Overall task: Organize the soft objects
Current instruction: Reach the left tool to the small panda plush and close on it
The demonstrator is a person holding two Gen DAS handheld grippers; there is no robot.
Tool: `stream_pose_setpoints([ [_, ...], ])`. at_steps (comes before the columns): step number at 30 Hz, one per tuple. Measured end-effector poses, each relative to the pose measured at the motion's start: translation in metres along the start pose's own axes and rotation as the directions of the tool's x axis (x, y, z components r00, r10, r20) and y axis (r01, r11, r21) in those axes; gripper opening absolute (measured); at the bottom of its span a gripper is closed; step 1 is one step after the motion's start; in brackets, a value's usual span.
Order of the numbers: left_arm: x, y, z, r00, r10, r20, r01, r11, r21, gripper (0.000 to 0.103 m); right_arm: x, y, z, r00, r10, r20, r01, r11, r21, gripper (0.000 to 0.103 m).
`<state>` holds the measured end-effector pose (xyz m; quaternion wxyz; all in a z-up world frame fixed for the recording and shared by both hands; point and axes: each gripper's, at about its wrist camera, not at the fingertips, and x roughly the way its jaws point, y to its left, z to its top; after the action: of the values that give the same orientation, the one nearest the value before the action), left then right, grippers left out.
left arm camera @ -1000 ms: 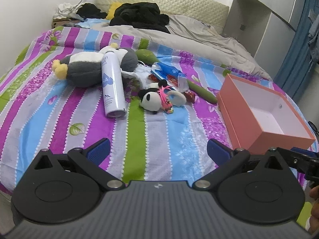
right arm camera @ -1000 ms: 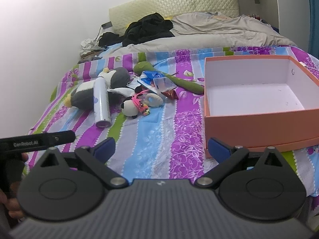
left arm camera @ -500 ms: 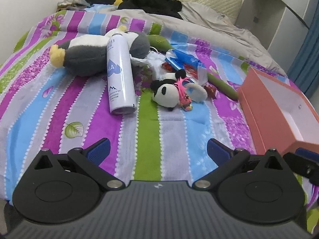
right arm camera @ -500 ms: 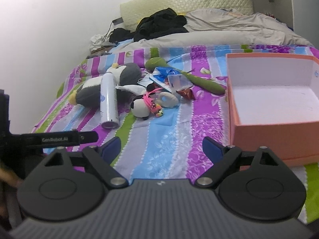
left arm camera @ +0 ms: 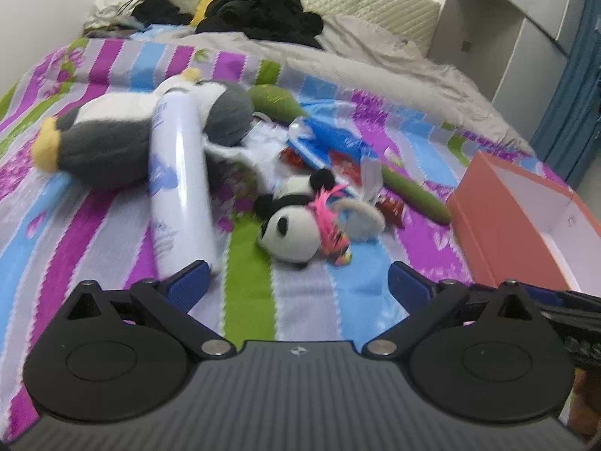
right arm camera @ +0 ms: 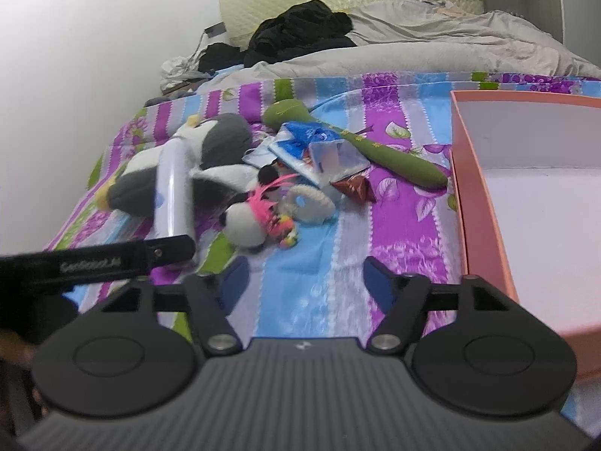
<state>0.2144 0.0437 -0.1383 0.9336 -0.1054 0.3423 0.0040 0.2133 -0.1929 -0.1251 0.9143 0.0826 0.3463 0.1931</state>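
**A:** ok so what's on the bed right now?

**B:** everything's piled around the panda plush [left arm camera: 291, 231], so I'll use that as the anchor. It lies on the striped bedspread [left arm camera: 248, 300], on a green stripe. Touching its right side is a pink feathery toy [left arm camera: 330, 221], and right behind that a small pale plush [left arm camera: 362, 218]. Just left of the panda is a white spray can [left arm camera: 178, 184] lying flat, leaning against a big grey-and-white penguin plush [left arm camera: 112, 139]. Behind the panda there's blue packaging [left arm camera: 330, 143] and a long green plush [right arm camera: 390, 156]. Well to the panda's right sits an open orange box [right arm camera: 484, 203], white inside.

**A:** and the grippers?

**B:** left gripper [left arm camera: 296, 282] hangs just in front of the panda, jaws wide but closing, nothing between them. Right gripper [right arm camera: 306, 278] is near it too, jaws narrower and closing, only bedspread in the gap. Frames are kinda blurry.
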Motion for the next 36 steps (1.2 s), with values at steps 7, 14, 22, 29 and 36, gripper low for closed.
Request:
stream_pose_setpoints([
  [7,0.046,-0.002,0.013,1.0,-0.024,-0.017,0.024,1.0,-0.008,0.073,0.049,-0.011,0.02,1.0,0.007,-0.003,-0.007,0.999,0.031,0.056],
  [14,0.092,0.012,0.015,0.998,-0.012,-0.054,0.009,0.999,-0.05,0.073,0.098,-0.022,0.033,1.0,0.007,-0.023,-0.005,0.998,0.059,0.046],
  [22,0.124,0.018,0.013,0.998,-0.005,-0.059,0.001,0.997,-0.071,0.073,0.145,-0.028,0.038,0.996,0.075,-0.048,-0.071,0.994,0.082,0.046],
  [29,0.131,0.012,0.013,1.0,-0.007,-0.03,0.005,0.999,-0.054,0.07,0.162,-0.026,0.044,0.996,0.082,-0.045,-0.079,0.995,0.057,0.038],
  [36,0.12,0.017,0.012,0.999,-0.015,-0.033,0.013,0.997,-0.078,0.06,0.153,-0.019,0.041,0.995,0.076,-0.07,-0.075,0.997,0.018,0.013],
])
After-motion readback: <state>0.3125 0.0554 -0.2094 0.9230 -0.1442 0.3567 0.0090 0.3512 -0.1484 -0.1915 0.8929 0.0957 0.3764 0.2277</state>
